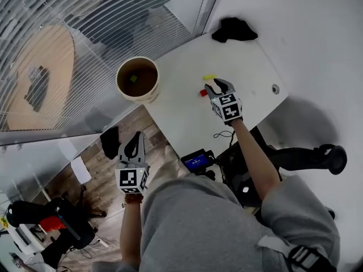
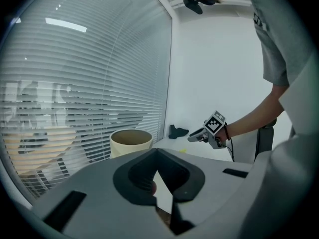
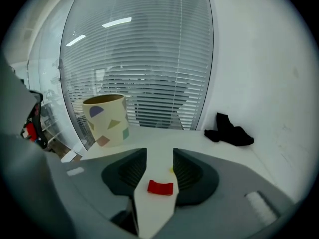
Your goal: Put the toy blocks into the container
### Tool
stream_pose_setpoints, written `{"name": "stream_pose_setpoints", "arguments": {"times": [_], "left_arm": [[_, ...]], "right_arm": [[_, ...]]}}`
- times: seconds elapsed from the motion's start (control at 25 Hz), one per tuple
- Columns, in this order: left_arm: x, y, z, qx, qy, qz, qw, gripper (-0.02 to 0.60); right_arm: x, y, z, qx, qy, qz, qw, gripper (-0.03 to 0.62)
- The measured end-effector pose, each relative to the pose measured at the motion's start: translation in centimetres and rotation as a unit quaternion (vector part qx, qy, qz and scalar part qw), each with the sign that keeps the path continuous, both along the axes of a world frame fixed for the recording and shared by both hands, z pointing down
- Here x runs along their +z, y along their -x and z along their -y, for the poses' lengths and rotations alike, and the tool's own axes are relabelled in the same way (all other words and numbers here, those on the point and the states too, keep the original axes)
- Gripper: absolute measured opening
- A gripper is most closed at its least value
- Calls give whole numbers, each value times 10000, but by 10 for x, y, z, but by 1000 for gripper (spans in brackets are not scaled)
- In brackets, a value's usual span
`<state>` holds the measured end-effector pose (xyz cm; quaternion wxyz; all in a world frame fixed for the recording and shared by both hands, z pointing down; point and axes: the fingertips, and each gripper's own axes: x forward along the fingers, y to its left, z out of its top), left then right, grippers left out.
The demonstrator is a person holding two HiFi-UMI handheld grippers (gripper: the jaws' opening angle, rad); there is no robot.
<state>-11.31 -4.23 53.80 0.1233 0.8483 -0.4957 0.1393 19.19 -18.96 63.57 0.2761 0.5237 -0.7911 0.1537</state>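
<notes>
Red block (image 3: 160, 187) is lying on the tabletop (image 3: 149, 139), right between the jaws of the right gripper (image 3: 159, 154), which are apart and not touching it. Head view adds a yellow block (image 1: 210, 77) just past it, plus a green block (image 1: 134, 78) inside the container (image 1: 153, 90). Left gripper (image 2: 157, 152) hangs off the tabletop's edge, jaw tips together, nothing in them.
</notes>
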Motion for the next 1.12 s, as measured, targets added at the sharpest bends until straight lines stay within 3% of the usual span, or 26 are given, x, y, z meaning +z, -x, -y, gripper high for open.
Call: {"name": "stream_pose_setpoints", "arguments": {"times": [0.4,0.84,1.12], "left_arm": [[6,-9,-1,18,103,34,9999,8],[1,-18,5,60,102,42,9999,6],[5,-18,2,29,150,82,9998,8]], "right_arm": [[55,-7,-10,74,589,-12,9982,217],[101,-12,-13,149,1242,-82,9921,307],[120,-14,-13,206,1444,-113,9892,316]]}}
